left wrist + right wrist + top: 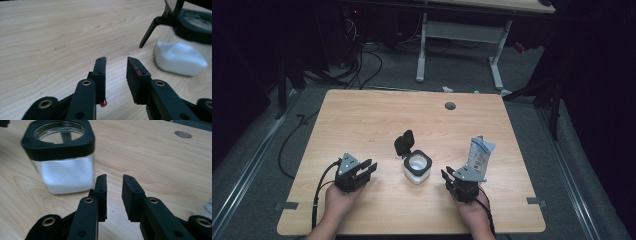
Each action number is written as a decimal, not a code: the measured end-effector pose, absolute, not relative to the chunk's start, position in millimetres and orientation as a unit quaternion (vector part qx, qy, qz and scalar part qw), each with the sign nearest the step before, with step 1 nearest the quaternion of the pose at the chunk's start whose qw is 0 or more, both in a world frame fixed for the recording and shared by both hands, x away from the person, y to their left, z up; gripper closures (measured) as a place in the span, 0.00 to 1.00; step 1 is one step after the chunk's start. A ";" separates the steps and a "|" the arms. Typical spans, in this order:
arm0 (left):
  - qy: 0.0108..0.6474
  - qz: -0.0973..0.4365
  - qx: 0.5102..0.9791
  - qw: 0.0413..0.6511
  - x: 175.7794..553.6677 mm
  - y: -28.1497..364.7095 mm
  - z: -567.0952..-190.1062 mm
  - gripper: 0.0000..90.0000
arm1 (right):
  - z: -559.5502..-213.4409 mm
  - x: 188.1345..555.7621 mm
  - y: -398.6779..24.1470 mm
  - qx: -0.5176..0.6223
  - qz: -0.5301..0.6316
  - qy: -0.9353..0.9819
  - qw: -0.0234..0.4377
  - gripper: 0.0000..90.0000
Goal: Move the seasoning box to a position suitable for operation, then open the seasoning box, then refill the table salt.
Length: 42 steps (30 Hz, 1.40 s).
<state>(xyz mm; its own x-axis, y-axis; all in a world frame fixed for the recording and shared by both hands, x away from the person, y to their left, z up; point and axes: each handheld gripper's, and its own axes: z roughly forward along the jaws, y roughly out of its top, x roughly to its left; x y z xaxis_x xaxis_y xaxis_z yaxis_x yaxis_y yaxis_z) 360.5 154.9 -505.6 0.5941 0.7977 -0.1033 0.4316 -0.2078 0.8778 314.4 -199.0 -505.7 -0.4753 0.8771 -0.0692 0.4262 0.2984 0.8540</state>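
While I hold both tools low on the table [362, 115]:
Left fingers [116, 75]: apart, empty.
Right fingers [115, 195]: apart, empty.
Jar [417, 168]: between them, lid up.

Square glass jar [417, 169] of white powder — black rim, lid flipped open — upright at mid-table.

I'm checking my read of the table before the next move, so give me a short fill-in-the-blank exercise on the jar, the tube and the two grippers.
1. The square glass jar with the black rim holds a ____ powder.
2. The jar's black hinged lid stands ____.
3. The blue and white squeeze tube stands nearest the ____ gripper.
4. The jaws of the left gripper have ____ between them.

Missing words: white; open; right; nothing
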 end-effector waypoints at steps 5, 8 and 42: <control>0.410 0.188 0.747 0.488 369.6 143.3 -494.8 0.85 | -507.5 315.0 -192.3 0.421 0.407 0.763 0.274 0.86; 0.414 0.183 0.744 0.492 375.6 139.1 -489.8 0.84 | -508.5 315.6 -190.4 0.421 0.404 0.765 0.273 0.86; 0.403 0.170 0.740 0.511 395.4 105.1 -461.9 0.98 | -514.4 313.3 -171.9 0.400 0.396 0.784 0.263 1.00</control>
<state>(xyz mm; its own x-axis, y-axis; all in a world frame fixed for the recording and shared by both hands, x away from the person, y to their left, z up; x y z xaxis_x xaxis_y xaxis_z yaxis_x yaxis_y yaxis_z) 395.4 105.1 -461.9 0.6177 0.7699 -0.1604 0.4229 -0.1532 0.8932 313.3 -171.9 -514.4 -0.5422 0.8347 -0.0963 0.4178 0.3673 0.8310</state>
